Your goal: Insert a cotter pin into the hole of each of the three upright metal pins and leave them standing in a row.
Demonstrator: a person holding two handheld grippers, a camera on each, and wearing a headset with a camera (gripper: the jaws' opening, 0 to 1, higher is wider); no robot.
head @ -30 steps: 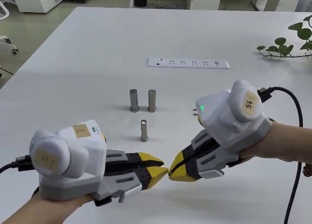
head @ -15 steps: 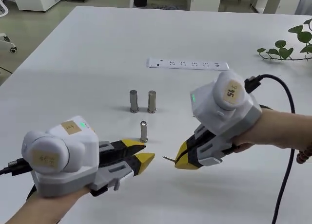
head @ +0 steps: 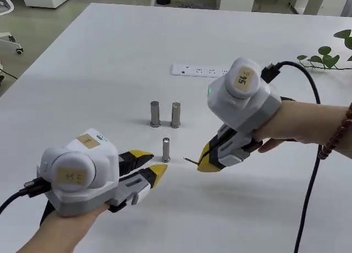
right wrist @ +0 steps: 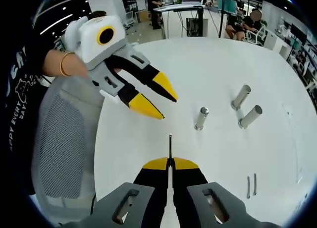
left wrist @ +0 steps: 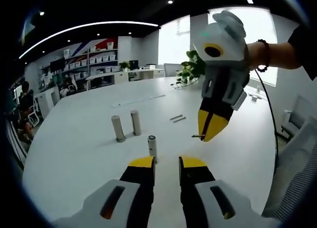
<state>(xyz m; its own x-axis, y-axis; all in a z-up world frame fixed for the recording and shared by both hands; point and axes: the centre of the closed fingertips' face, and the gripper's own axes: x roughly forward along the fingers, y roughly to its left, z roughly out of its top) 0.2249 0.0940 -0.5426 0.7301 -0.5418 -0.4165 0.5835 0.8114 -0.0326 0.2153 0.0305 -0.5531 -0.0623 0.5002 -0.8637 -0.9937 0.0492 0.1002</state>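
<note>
White workbench [head: 82,71] fills the scene, with an office room behind it. Nearest to the person, on the left, the left gripper [head: 153,160] hovers low over the surface with its jaws parted by a clear gap and nothing between them; its tips point to the nearest metal pin [head: 166,149], which stands upright just beyond them. To the right, a little farther, the right gripper [head: 201,166] is clenched on a thin cotter pin [head: 190,161], and the free end of this pin sticks out to the left, near the nearest metal pin but apart from it. The step in hand seems to be the first insertion, with the cotter pin being brought to the hole of this pin. The hole itself is too small to make out, so the next move calls for lining the pin's tip up with it at the right height and pushing straight. The empty left gripper could probably steady the metal pin so that it does not tip over. Behind it, the two far metal pins [head: 155,114] stand upright side by side. Spare cotter pins [left wrist: 175,117] lie flat on the surface to the right of those two. Far across the bench lie a power strip [head: 198,71] and, at the far right, a green plant [head: 330,54].
</note>
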